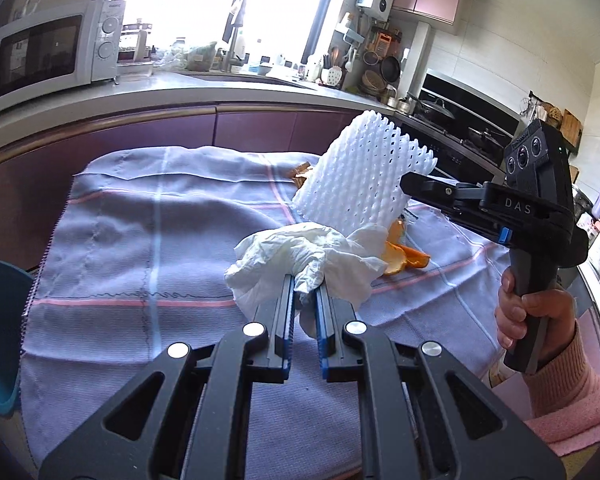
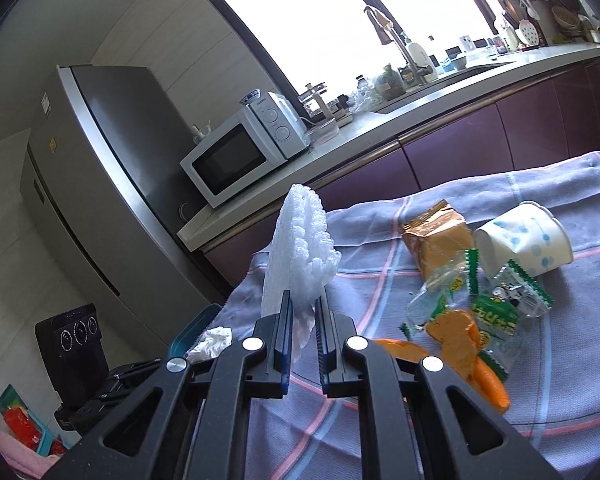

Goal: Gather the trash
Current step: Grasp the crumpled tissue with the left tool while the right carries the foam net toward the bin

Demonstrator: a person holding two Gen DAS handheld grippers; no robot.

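My left gripper [image 1: 305, 286] is shut on a crumpled white tissue [image 1: 300, 260] held above the checked cloth [image 1: 140, 240]. My right gripper [image 2: 303, 304] is shut on a white foam fruit net [image 2: 296, 248], held upright; the net also shows in the left wrist view [image 1: 360, 176] with the right gripper [image 1: 406, 184] behind it. Orange peel [image 1: 404, 258] lies on the cloth beside the tissue. In the right wrist view, orange peel [image 2: 456, 344], green snack wrappers [image 2: 492, 312], a brown packet [image 2: 436, 240] and a tipped paper cup [image 2: 524, 240] lie on the cloth [image 2: 360, 420].
A teal bin [image 1: 0, 340] stands at the table's left edge; its rim also shows in the right wrist view [image 2: 196, 328]. Behind are a counter with a microwave [image 1: 48, 56], a sink, and a stove [image 1: 460, 120]. A fridge [image 2: 100, 184] stands to the left.
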